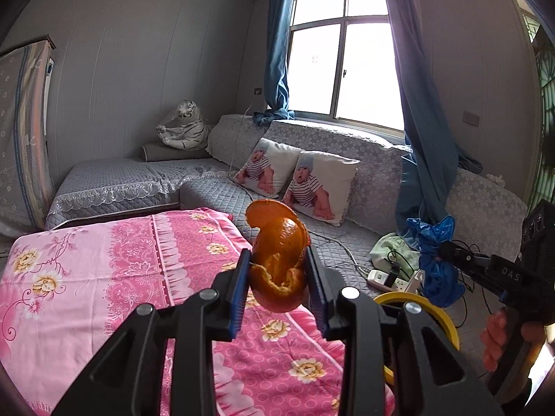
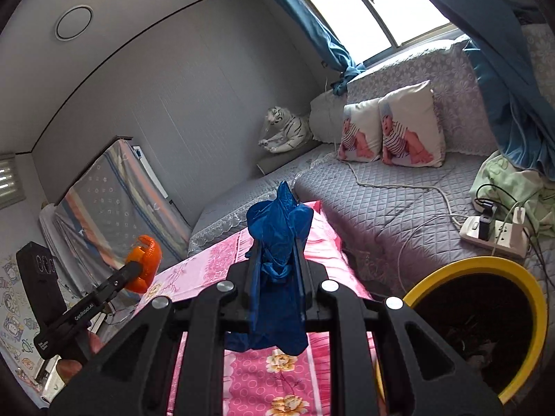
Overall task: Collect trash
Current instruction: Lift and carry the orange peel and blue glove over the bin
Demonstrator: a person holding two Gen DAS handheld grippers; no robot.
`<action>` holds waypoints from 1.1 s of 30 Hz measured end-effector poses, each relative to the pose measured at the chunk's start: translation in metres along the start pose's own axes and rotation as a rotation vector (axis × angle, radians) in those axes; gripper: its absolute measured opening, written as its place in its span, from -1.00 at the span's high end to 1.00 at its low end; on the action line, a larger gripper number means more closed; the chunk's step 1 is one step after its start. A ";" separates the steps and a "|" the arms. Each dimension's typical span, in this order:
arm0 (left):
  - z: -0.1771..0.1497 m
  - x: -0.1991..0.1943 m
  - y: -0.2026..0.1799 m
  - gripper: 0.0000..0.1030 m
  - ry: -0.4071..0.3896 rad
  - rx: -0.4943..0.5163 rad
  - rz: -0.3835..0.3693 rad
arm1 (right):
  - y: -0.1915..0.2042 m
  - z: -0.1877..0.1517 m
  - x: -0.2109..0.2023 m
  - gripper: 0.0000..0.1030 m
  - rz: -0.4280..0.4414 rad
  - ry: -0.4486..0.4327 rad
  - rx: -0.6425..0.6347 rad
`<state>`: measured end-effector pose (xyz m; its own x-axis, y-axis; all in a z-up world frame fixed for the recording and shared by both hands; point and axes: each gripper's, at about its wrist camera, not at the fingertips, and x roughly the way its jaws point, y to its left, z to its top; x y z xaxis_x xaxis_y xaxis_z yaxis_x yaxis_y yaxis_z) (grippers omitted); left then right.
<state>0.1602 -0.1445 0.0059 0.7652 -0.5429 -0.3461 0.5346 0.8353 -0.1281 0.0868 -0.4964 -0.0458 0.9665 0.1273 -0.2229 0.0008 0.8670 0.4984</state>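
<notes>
My left gripper (image 1: pixel 278 264) is shut on a curled orange peel (image 1: pixel 277 242), held up over the pink flowered cloth (image 1: pixel 104 277). My right gripper (image 2: pixel 277 253) is shut on a crumpled blue plastic bag (image 2: pixel 277 242), which hangs down between its fingers. In the left wrist view the right gripper (image 1: pixel 447 248) comes in from the right with the blue bag (image 1: pixel 433 263) dangling near the yellow-rimmed bin (image 1: pixel 447 319). From the right wrist view the left gripper (image 2: pixel 133 267) with the peel (image 2: pixel 144 263) is at the left, and the bin (image 2: pixel 530 298) with its dark inside sits at the lower right.
A grey quilted sofa (image 1: pixel 215 190) runs behind the pink-covered surface, with two printed pillows (image 1: pixel 298 180) and a plush white tiger (image 1: pixel 184 124). A white power strip (image 2: pixel 492 232) with cables and a green cloth (image 2: pixel 503 180) lie on the sofa beside the bin. Blue curtains (image 1: pixel 423 104) hang at the window.
</notes>
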 end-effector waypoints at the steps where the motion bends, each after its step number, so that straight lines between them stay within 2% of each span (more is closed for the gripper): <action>1: 0.001 0.002 -0.009 0.42 -0.006 0.010 -0.014 | -0.004 0.001 -0.007 0.70 -0.024 -0.015 -0.008; 8: 0.005 0.025 -0.066 0.42 -0.022 0.079 -0.107 | -0.037 0.004 -0.043 0.70 -0.188 -0.136 -0.042; 14: 0.000 0.051 -0.105 0.42 0.014 0.121 -0.189 | -0.071 0.004 -0.059 0.70 -0.286 -0.188 -0.013; 23: -0.026 0.096 -0.144 0.42 0.083 0.155 -0.252 | -0.115 -0.008 -0.052 0.70 -0.384 -0.153 0.049; 33: -0.060 0.156 -0.176 0.42 0.214 0.182 -0.333 | -0.147 -0.024 -0.031 0.69 -0.478 -0.070 0.113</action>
<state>0.1642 -0.3712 -0.0817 0.4593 -0.7338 -0.5007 0.8087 0.5786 -0.1062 0.0502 -0.6161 -0.1318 0.8660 -0.3075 -0.3942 0.4722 0.7622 0.4428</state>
